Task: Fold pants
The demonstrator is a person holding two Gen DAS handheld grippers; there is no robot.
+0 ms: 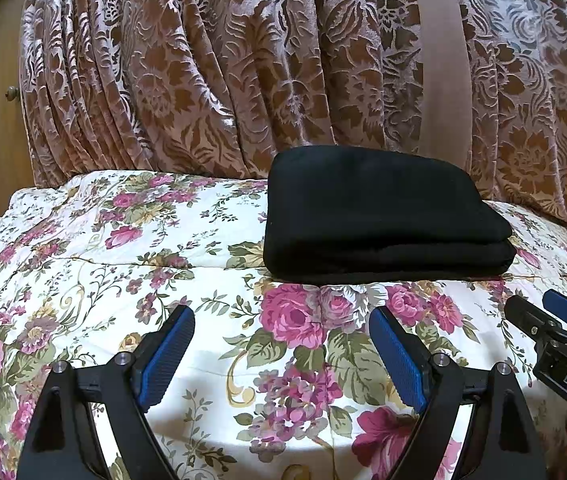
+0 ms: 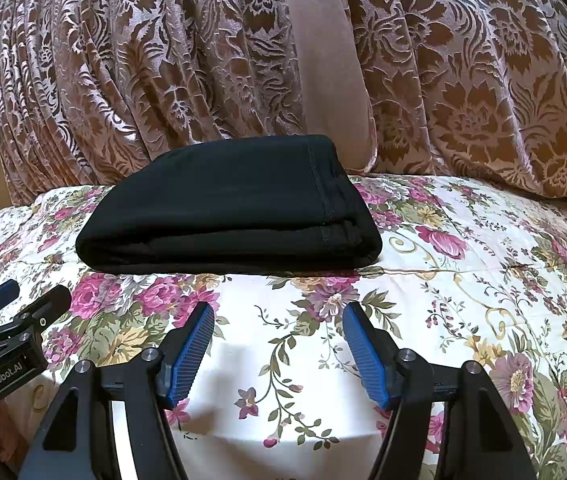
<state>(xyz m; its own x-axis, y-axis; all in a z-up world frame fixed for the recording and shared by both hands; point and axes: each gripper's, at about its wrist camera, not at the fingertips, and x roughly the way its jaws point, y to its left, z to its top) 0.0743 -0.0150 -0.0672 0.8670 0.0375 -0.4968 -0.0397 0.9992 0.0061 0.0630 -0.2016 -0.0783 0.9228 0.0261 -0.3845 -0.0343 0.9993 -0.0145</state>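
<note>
Both claws, left claw (image 1: pixel 281 350) and right claw (image 2: pixel 278 344), gape empty just short of folded black fabric pants (image 2: pixel 227 216) on floral bed quilt (image 2: pixel 463 280); I reckon folding's done.

Warm, fairly dim indoor light from above and behind the cameras, with soft shadows thrown forward under the tongs onto the floral bedspread (image 1: pixel 95 240) and a thin dark shadow along the near edge of the black folded pants (image 2: pixel 227 208), which read almost flat black with little fold detail. Mild sheen on the patterned curtain (image 1: pixel 203 60), no hard glare. Strong fisheye bending and dark vignetted corners in both views, slightly soft focus overall.
</note>
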